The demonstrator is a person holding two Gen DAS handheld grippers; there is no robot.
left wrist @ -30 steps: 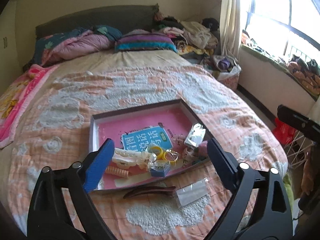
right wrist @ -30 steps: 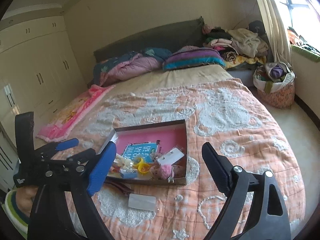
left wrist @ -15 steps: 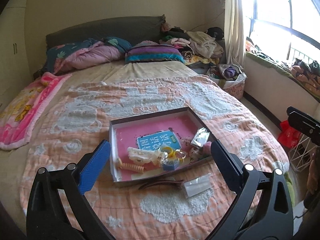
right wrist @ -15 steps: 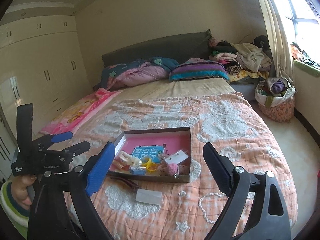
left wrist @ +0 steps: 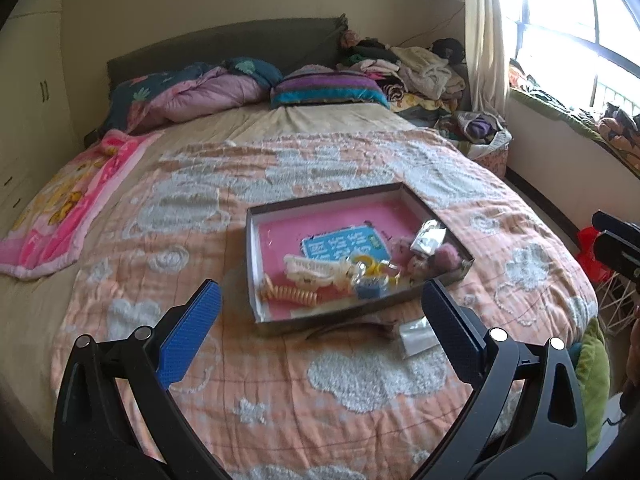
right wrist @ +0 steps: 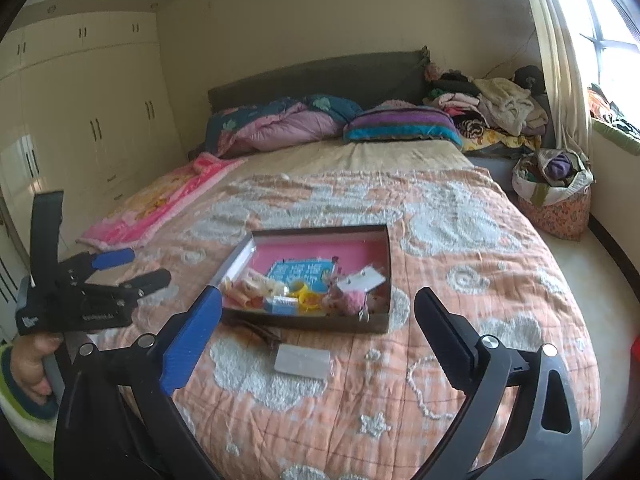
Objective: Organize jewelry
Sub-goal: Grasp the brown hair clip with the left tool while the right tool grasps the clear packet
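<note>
Jewelry sits heaped in the near end of a shallow box (left wrist: 404,200) with a pink floor, resting on the quilted bed (left wrist: 240,360): a coiled orange band (left wrist: 290,293), a cream claw clip (left wrist: 316,270), yellow rings (left wrist: 370,265). A dark hair clip (right wrist: 256,330) and a small clear bag (right wrist: 303,361) lie outside, just beside the box's near wall. Both the left gripper (left wrist: 320,320) and right gripper (right wrist: 318,328) hover well back, fingers spread, holding nothing. No pick seems begun; I judge the next move calls for reaching in toward one stray piece.
</note>
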